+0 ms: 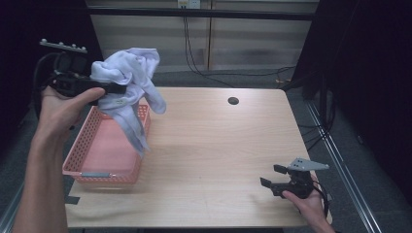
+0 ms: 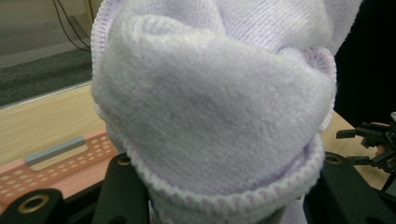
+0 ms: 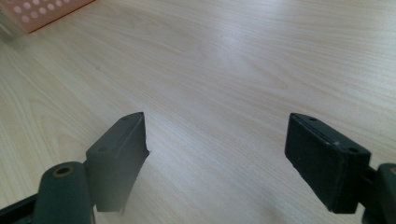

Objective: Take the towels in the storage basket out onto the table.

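Lower right of the high view: my right gripper (image 1: 270,177) rests low on the pale wooden table (image 1: 218,145), jaws spread wide with nothing between them. At the left edge sits a salmon-pink perforated plastic basket (image 1: 82,167). Upper left, my left gripper (image 1: 116,88) clamps a bunched pale lilac knitted cloth (image 1: 130,82), which hangs above the basket's far end.

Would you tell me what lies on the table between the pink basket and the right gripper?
Nothing: bare wood separates the pink basket from the right gripper, seen in the high view.
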Demonstrator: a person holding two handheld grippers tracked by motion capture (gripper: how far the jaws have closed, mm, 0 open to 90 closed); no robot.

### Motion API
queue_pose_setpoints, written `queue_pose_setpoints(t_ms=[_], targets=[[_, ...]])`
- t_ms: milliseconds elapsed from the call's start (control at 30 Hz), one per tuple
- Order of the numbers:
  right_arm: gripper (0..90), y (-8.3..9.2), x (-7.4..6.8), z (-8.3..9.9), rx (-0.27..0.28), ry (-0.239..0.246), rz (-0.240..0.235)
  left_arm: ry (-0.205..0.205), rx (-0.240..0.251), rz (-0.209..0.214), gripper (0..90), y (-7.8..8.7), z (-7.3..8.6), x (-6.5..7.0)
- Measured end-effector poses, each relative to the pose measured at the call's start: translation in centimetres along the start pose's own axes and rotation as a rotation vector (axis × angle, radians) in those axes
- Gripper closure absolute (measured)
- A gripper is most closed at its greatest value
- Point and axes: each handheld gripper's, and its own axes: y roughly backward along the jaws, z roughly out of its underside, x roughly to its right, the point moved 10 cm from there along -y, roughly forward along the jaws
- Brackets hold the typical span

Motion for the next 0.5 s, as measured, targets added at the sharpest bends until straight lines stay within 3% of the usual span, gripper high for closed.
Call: queue_pose_setpoints(t_ms=[200, 367, 500], targets=[[20.9, 0.1, 0.1, 0.0, 0.005, -0.006, 0.003, -0.030, -0.031, 0.043, 50.2, -2.9, 0.7, 1.6], [20.9, 0.1, 0.1, 0.0, 0.004, -0.004, 0.002, -0.035, -0.026, 0.085, 50.0, -4.9, 0.9, 3.5], [20.9, 0.1, 0.1, 0.0, 0.003, -0.005, 0.002, -0.059, -0.043, 0.092, 49.9, -6.2, 1.4, 4.6]])
